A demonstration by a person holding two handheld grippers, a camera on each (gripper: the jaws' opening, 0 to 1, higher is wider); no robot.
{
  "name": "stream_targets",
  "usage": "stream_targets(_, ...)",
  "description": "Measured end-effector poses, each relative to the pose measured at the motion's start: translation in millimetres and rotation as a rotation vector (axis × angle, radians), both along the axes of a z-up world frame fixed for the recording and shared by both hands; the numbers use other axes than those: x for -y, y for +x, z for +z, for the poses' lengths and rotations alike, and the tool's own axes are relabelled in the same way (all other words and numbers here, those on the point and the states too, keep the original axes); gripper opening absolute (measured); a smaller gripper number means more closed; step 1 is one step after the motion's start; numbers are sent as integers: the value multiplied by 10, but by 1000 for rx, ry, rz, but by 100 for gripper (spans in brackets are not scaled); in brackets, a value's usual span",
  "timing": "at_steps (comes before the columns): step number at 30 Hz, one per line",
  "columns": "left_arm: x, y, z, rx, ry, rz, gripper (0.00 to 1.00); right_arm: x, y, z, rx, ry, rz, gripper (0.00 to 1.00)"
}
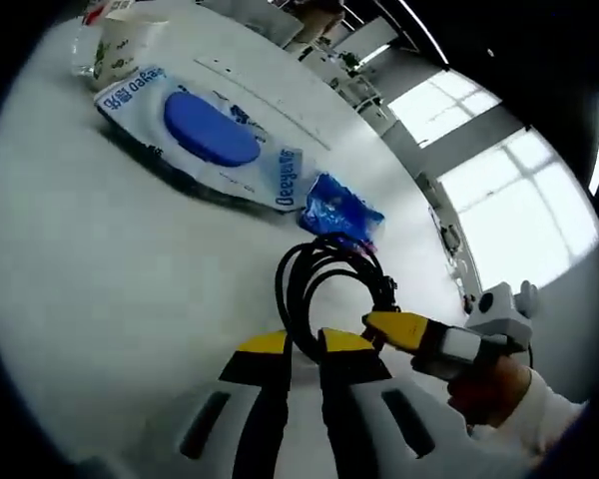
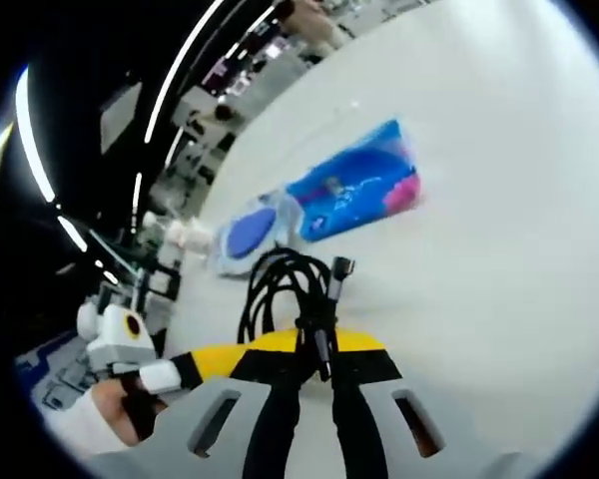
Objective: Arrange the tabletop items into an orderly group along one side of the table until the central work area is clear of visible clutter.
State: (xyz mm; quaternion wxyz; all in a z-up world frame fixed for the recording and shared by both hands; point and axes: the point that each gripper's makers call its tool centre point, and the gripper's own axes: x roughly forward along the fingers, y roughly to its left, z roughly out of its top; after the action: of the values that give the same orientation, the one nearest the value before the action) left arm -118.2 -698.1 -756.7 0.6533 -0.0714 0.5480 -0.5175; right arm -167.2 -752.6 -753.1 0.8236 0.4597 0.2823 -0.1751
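A coiled black cable [image 1: 314, 274] lies on the white table [image 1: 100, 279]. In the left gripper view my left gripper [image 1: 304, 344] is shut on the near loop of the coil. My right gripper [image 1: 387, 321] comes in from the right and pinches the cable's other side. In the right gripper view the cable [image 2: 280, 279] rises between the jaws of my right gripper [image 2: 319, 349], its plug end [image 2: 340, 267] sticking up. There the left gripper [image 2: 212, 365] reaches in from the left, held by a hand [image 2: 115, 409].
A wet-wipes pack with a blue lid [image 1: 212, 130] lies beyond the cable, and a blue snack packet [image 1: 339, 208] sits next to it. A paper cup [image 1: 120, 45] stands at the far end. The snack packet [image 2: 354, 195] has a pink end. White bottles [image 2: 180, 236] stand past the wipes pack [image 2: 245, 232].
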Motion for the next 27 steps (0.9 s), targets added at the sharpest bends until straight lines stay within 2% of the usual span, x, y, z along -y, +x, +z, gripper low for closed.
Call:
stream_targets(11,40,-21,-42,12,19,-21,8,52,-51,-149,-45,6,-14,10)
stream_targets(13,33,-29,-49,17,19,-27,8,54,-54,-154,-50,-25,2,10)
stream_targets(15,29,-34,-52,18,18,-29,8,86,-58,-159,-59,-105,39,11)
stream_targets(20,1,-62,-96,36,29,-60,8,68,-41,-158,-69,-138,59,14)
stream_targets(25,-21,-54,-60,55,21,-78,9,68,-35,-118,-71,-184,89,23)
stream_targets(27,-50,-36,-39,92,28,-107,14,86,-37,-58,-70,-225,117,30)
